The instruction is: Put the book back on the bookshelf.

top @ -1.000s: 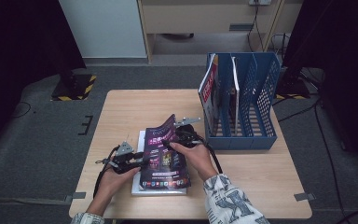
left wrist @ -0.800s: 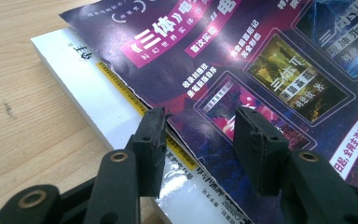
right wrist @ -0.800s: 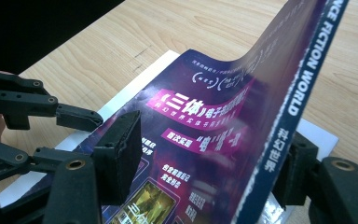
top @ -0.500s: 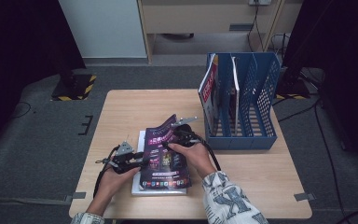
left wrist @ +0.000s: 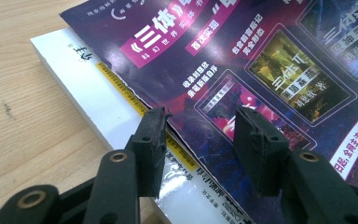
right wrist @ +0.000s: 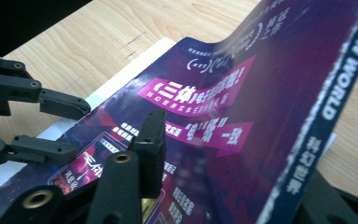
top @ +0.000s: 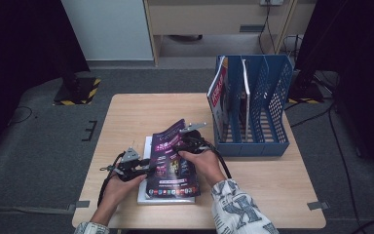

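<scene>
Your right gripper point(right wrist: 228, 154) just closed onto the purple magazine's point(top: 173, 161) spine; left gripper point(left wrist: 200, 140) (jaws apart) only steadies it, so a careless lift could tear that cover.

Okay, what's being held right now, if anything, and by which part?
The right gripper has just been closing on the purple magazine at its spine edge, which is lifted. The left gripper straddles its opposite edge; a grip there cannot be told.

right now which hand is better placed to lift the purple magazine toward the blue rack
Right. The right hand-held gripper has just been closing around the purple magazine at its raised spine edge, nearest the blue rack.
</scene>
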### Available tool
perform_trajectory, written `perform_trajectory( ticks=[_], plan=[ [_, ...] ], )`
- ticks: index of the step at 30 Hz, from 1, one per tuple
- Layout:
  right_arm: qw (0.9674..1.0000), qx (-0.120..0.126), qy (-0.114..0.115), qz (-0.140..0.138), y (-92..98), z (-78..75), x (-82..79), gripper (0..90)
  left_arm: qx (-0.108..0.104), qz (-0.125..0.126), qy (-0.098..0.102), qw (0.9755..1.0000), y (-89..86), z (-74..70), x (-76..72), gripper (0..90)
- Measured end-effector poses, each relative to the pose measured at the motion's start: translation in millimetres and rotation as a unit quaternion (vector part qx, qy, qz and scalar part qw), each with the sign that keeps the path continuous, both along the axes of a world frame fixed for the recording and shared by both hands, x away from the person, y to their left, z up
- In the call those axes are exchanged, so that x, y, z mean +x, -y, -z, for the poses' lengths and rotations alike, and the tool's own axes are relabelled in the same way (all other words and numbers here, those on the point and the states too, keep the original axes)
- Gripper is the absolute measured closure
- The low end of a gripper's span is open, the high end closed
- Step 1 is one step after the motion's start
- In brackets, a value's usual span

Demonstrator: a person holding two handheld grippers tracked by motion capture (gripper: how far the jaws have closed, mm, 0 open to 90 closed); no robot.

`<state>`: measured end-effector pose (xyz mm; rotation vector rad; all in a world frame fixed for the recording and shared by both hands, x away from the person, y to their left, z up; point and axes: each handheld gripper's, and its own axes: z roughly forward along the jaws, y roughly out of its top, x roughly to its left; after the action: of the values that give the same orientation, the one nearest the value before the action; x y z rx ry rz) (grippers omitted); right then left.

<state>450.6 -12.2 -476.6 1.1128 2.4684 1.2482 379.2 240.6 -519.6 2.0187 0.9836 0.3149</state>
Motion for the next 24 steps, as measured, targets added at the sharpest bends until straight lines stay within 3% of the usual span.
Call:
perform_trajectory(
  ticks=[10,24],
  plan=[
    [0.9994,0.025,0.014,0.017,3.8,-4.3,-4.2,77.8,-0.005,-0.004,-0.003,1.0,-1.7,-0.1,1.6,55.2],
    [0.9986,0.039,0.032,0.015,4.4,-9.1,-10.6,79.2,-0.012,-0.01,-0.003,0.9999,-1.1,-0.6,2.6,53.6]
  ],
)
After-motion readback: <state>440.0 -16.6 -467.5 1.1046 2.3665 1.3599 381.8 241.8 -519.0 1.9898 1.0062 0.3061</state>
